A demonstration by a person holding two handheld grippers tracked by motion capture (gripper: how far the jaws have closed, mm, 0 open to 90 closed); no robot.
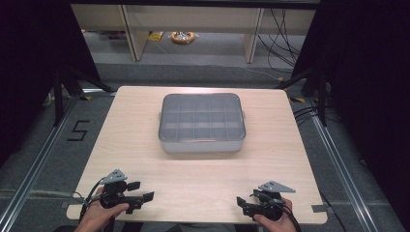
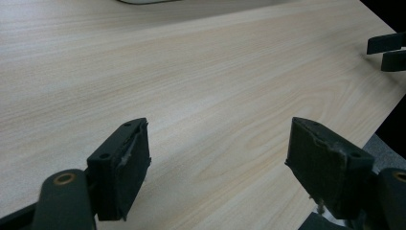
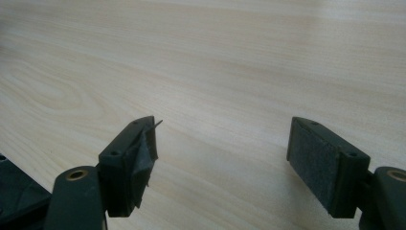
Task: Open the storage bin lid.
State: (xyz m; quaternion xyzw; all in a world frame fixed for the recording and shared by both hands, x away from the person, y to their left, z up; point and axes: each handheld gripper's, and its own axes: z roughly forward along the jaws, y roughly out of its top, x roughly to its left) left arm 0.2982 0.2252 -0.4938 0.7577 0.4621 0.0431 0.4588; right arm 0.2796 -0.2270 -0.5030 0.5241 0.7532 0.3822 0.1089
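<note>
Both the left gripper point(image 1: 144, 190) and right gripper point(image 1: 242, 206) gape wide, empty, over the table point(image 1: 203, 174).

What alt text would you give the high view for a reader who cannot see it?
A closed, grey-lidded compartment box sits mid-table on a light wooden table. At the near edge, a person's hands hold the left gripper and right gripper, both open and apart from the box.

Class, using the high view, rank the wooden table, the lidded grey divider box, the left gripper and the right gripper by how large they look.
1. Wooden table
2. Grey divider box
3. Left gripper and right gripper: alike, not ranked apart.
</note>
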